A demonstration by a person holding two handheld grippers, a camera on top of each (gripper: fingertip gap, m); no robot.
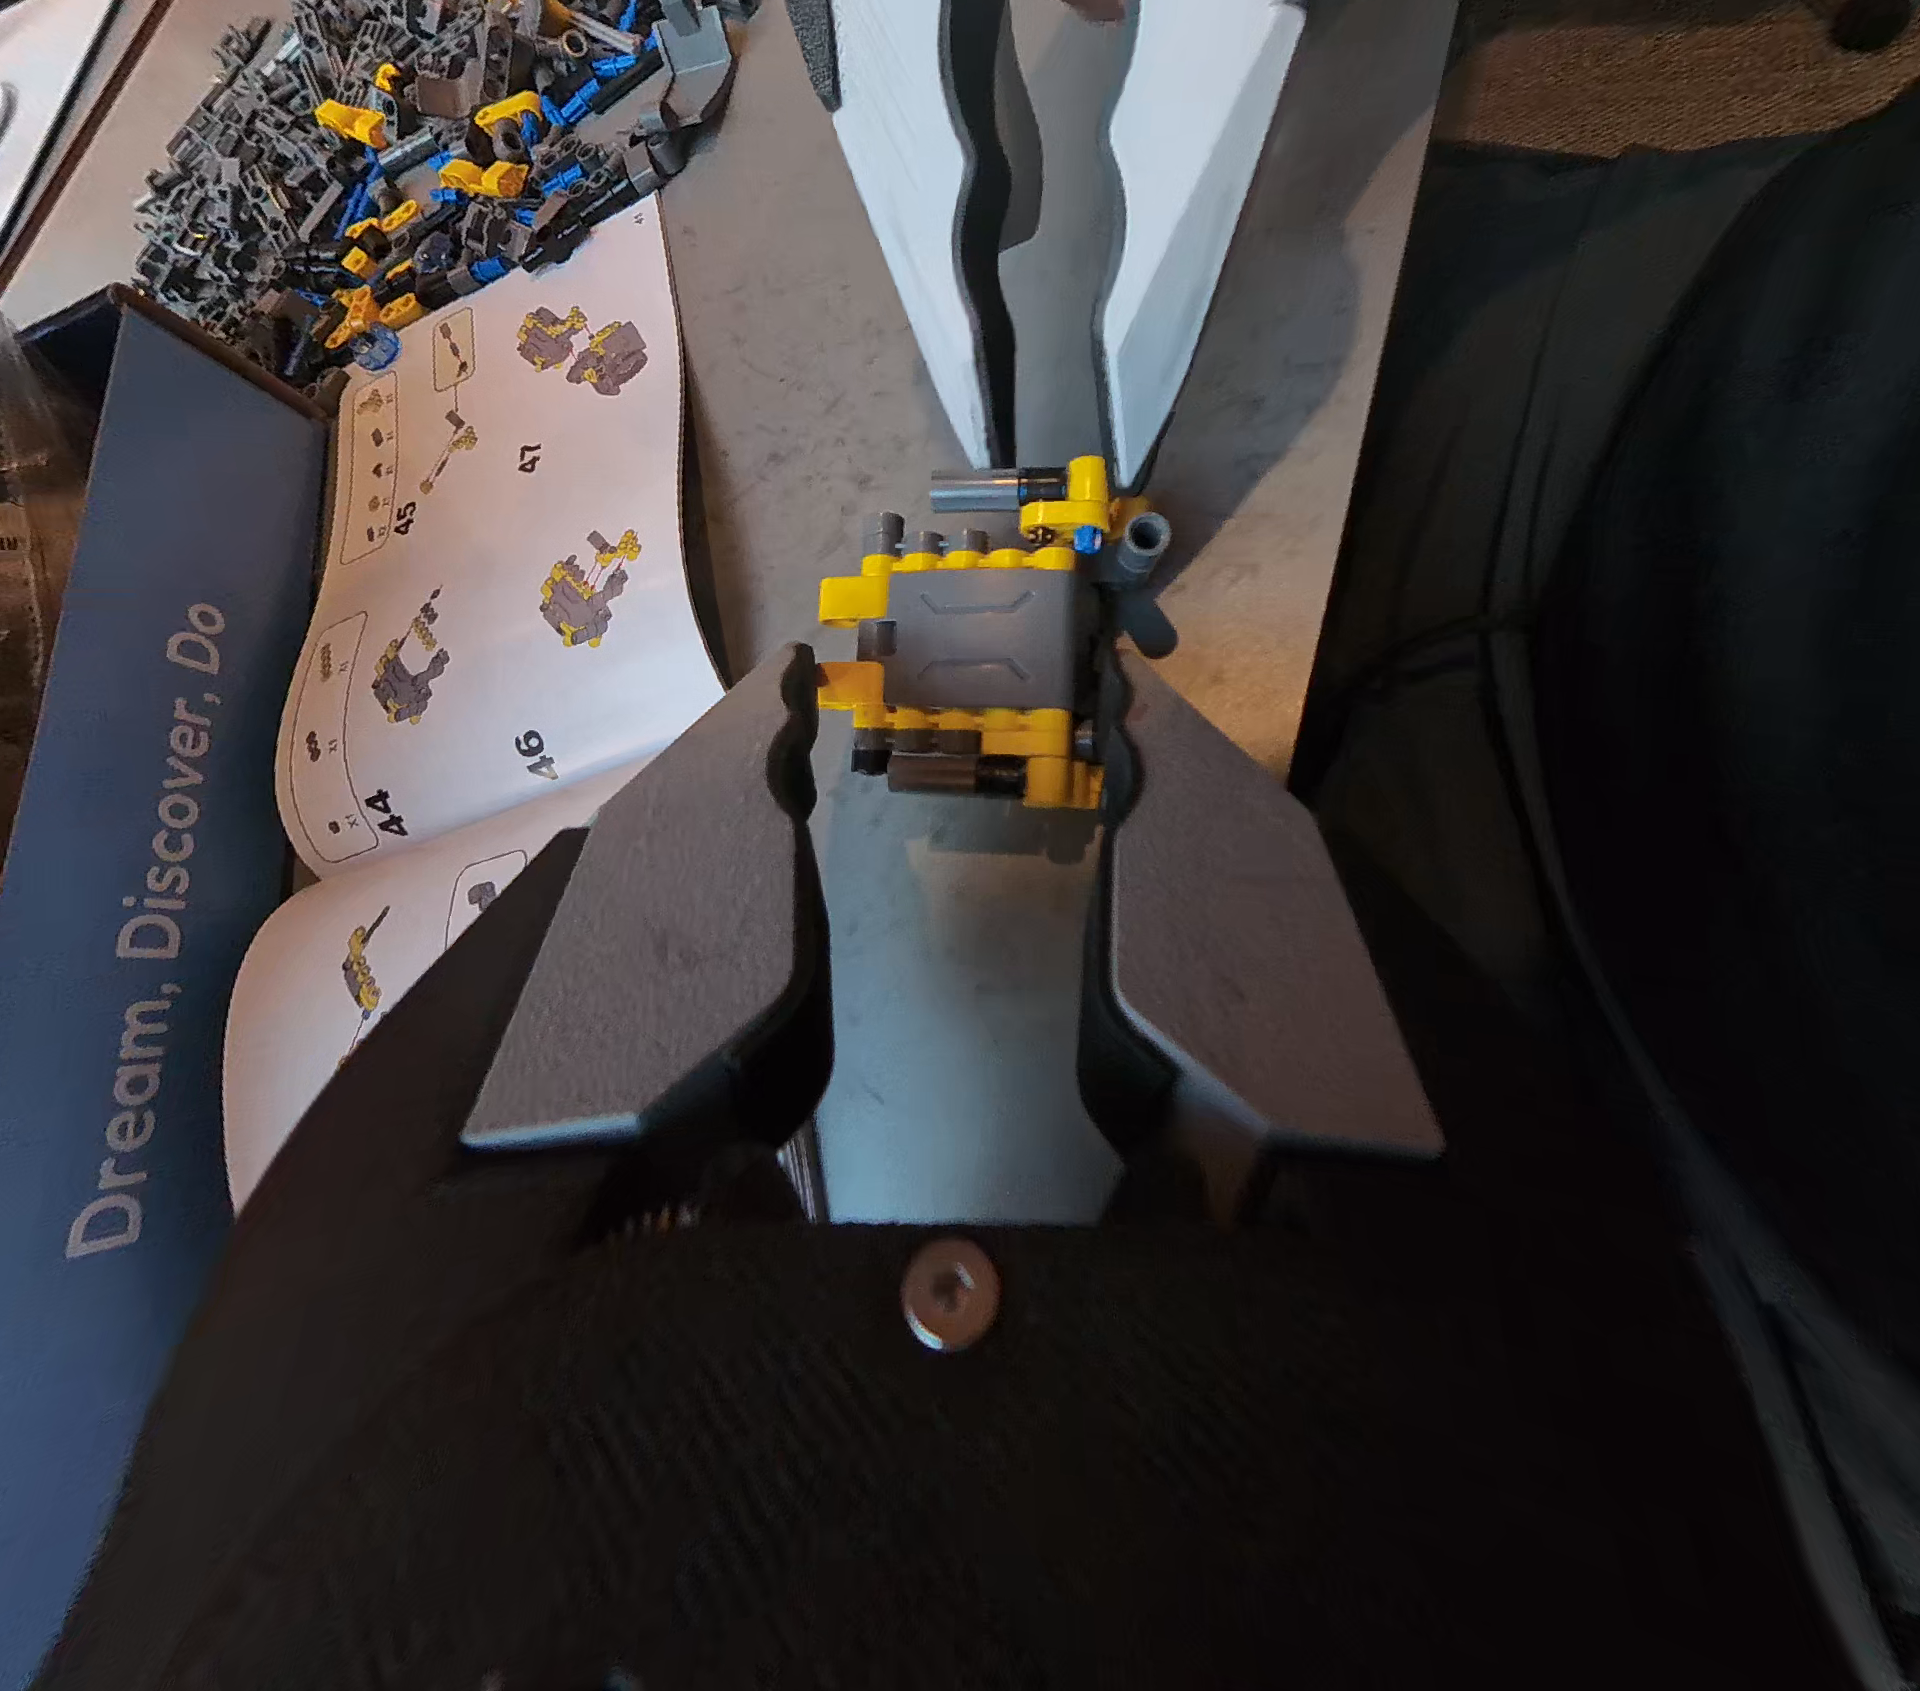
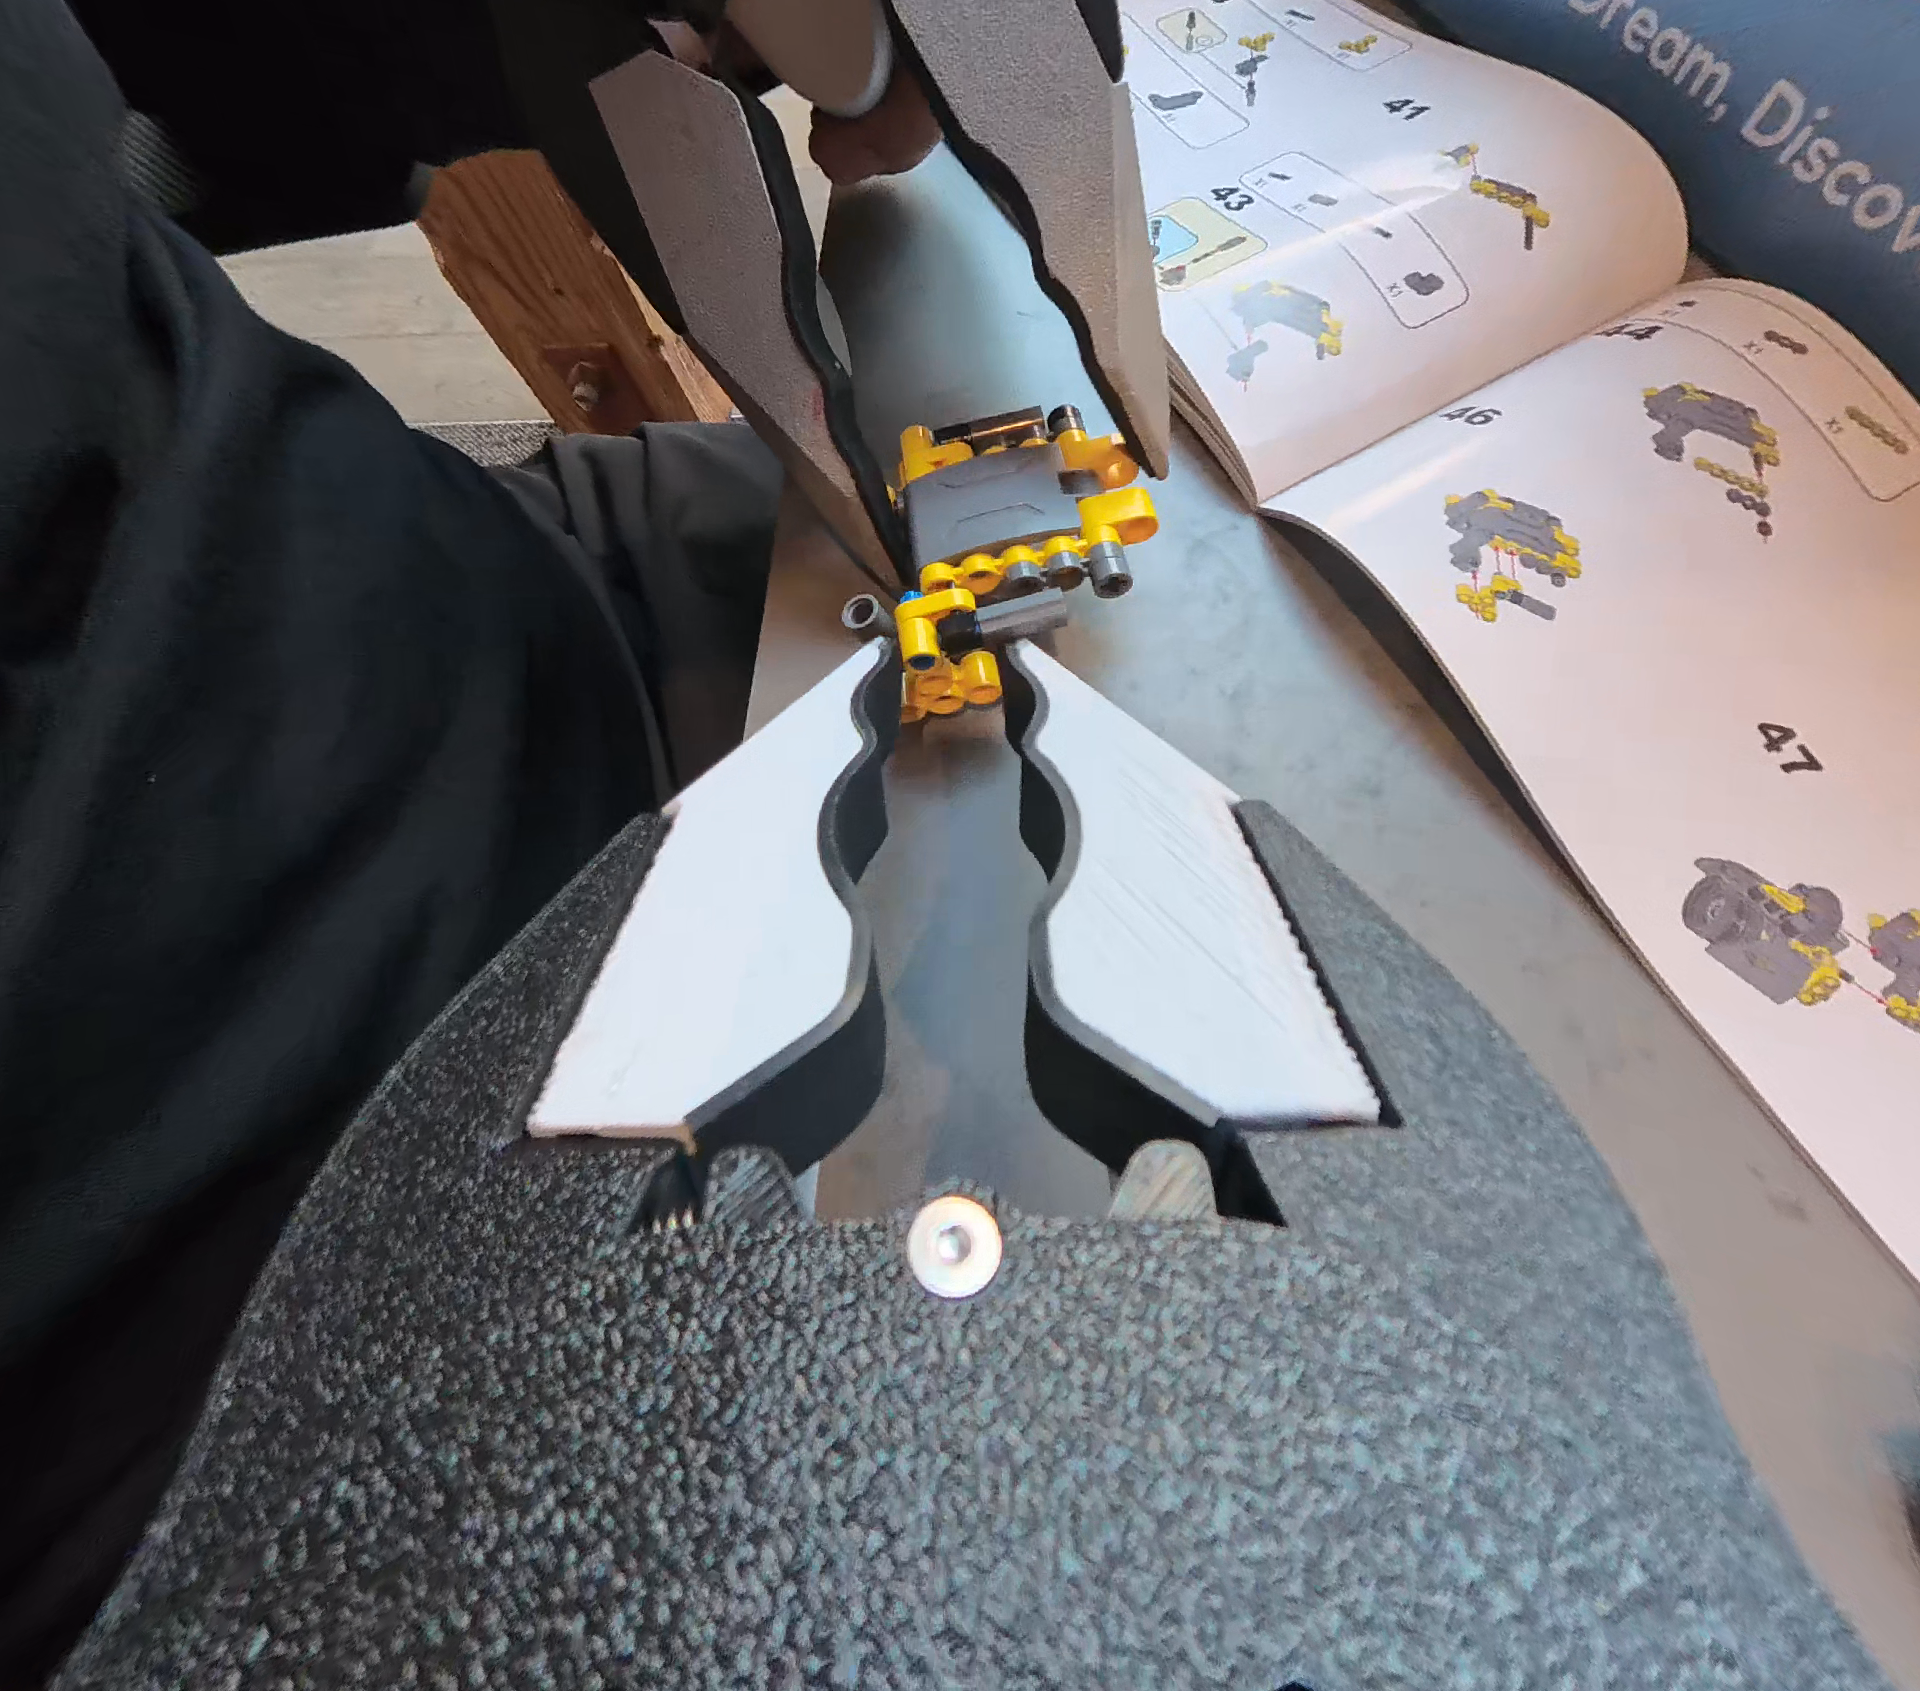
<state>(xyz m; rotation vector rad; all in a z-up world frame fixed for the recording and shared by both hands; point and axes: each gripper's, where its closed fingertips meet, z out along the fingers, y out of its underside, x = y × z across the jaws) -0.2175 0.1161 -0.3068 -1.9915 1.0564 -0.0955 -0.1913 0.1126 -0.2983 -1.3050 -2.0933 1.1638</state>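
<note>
Left gripper (image 1: 961, 691), dark grey, clamps the yellow-and-grey brick assembly (image 1: 977, 654) across its sides above the grey table (image 1: 810, 353). Opposite it, the white right gripper (image 1: 1055, 462) closes on a yellow connector (image 1: 1070, 493) at the assembly's far end; contact there is partly hidden. To the left lie an open instruction booklet (image 1: 499, 561), a blue box (image 1: 156, 810) and a loose parts pile (image 1: 416, 114), cut off at the top edge.

Right wrist view: right gripper (image 2: 945, 665) pinches the yellow connector (image 2: 940, 654); left gripper (image 2: 1023, 498) holds the assembly (image 2: 997, 514). Only this view shows a wooden leg (image 2: 540, 301) and dark clothing (image 2: 260, 602); the parts pile is out of frame.
</note>
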